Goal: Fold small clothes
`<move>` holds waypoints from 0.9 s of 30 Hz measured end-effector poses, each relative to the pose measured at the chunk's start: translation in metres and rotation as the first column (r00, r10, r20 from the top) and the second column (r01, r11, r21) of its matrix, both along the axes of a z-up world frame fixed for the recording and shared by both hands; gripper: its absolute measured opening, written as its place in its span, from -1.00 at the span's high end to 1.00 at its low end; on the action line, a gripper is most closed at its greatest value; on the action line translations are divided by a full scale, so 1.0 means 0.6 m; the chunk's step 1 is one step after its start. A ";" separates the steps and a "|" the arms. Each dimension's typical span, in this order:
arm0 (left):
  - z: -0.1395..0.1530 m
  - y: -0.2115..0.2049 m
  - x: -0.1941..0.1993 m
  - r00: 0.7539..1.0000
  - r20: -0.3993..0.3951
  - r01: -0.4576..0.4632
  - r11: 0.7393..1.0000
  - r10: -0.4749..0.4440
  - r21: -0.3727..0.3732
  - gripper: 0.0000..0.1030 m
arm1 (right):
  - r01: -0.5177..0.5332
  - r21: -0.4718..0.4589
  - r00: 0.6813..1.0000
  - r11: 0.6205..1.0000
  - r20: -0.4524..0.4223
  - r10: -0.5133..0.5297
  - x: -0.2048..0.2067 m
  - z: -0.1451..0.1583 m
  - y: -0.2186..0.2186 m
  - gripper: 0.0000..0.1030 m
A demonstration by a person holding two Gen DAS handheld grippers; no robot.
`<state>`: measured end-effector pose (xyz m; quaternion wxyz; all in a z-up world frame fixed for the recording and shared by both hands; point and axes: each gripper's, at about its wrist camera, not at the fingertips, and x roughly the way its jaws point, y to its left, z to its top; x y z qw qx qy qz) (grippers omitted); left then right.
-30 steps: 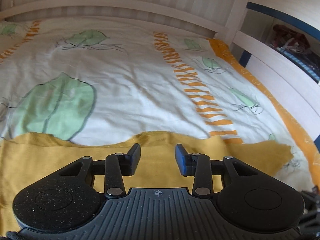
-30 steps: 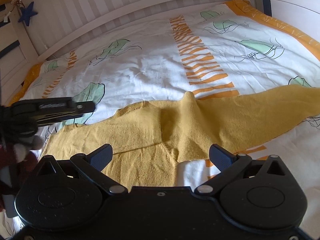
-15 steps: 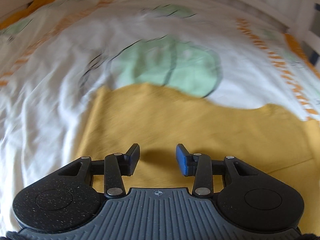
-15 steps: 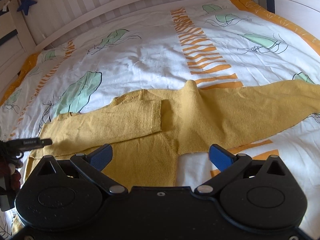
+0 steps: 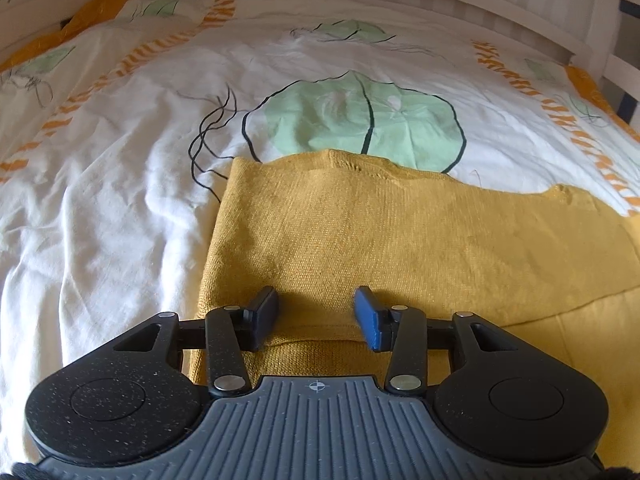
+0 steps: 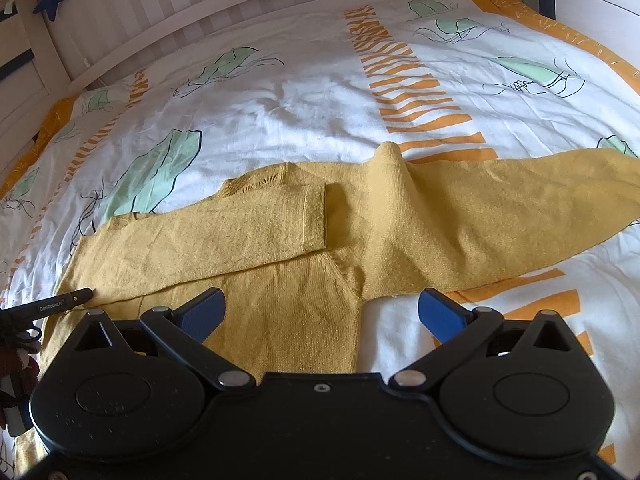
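A mustard knit sweater (image 6: pixel 256 240) lies flat on the bed (image 6: pixel 320 92), its long axis running side to side. One sleeve is already folded across the body; the other sleeve (image 6: pixel 500 208) stretches out beyond the right hand-held gripper (image 6: pixel 320 312), the nearer one, whose jaws stand wide apart and empty. The left hand-held gripper (image 5: pixel 316 312) hovers over the sweater's opposite edge, jaws opening, pads clear of the soft, fine-ribbed cloth.
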<state>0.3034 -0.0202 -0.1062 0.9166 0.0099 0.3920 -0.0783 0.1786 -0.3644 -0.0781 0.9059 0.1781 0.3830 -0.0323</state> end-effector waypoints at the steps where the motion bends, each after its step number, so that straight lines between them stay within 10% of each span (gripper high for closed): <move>1: -0.002 0.002 -0.003 1.000 0.012 0.001 1.000 -0.001 -0.007 0.17 | 0.001 0.002 1.000 1.000 0.000 -0.001 0.001 -0.002 0.001 -0.99; 20: -0.021 0.010 -0.031 0.990 0.141 -0.013 0.997 0.023 -0.075 0.15 | -0.051 -0.021 0.995 0.998 0.089 0.053 0.040 -0.024 0.044 -0.96; 23: -0.022 0.011 -0.031 0.990 0.141 -0.013 0.997 0.024 -0.078 0.15 | -0.075 -0.076 0.989 0.994 0.122 0.084 0.065 -0.012 0.058 -0.32; 27: -0.022 0.011 -0.031 0.990 0.141 -0.013 0.997 0.024 -0.077 0.15 | -0.096 -0.101 0.987 0.990 0.116 0.107 0.109 -0.014 0.071 -0.26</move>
